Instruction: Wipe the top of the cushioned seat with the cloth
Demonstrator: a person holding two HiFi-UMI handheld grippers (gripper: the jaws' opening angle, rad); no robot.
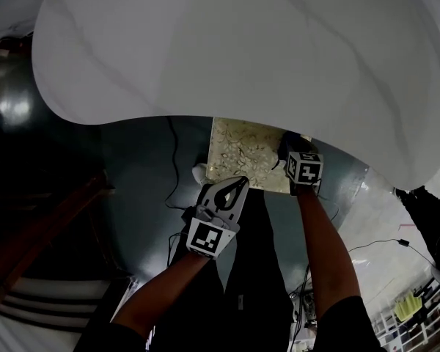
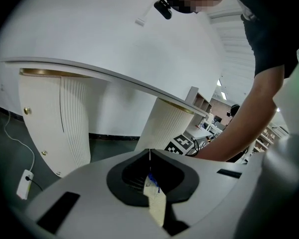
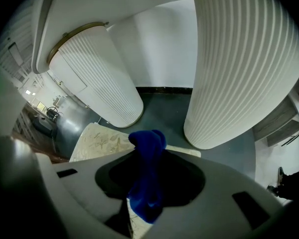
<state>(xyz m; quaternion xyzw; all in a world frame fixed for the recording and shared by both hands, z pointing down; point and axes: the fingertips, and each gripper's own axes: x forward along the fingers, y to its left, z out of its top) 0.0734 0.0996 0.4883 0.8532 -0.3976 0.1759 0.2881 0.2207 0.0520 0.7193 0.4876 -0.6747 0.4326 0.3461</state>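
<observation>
Pinching a bunched blue cloth (image 3: 147, 183), the right gripper (image 1: 292, 149) sits over the cream patterned cushioned seat (image 1: 242, 152), which is half-tucked beneath a white tabletop (image 1: 227, 42). Wiping strokes could strike that overhang. The left gripper (image 1: 238, 185) is closed and empty.

grey left gripper (image 2: 149, 152) and right gripper (image 3: 147, 144), black-white marker cubes (image 1: 207, 238), black short sleeves (image 1: 342, 320).

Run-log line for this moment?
right hand-held gripper: shut on blue cloth | left hand-held gripper: shut, empty | cushioned seat: below cloth
</observation>
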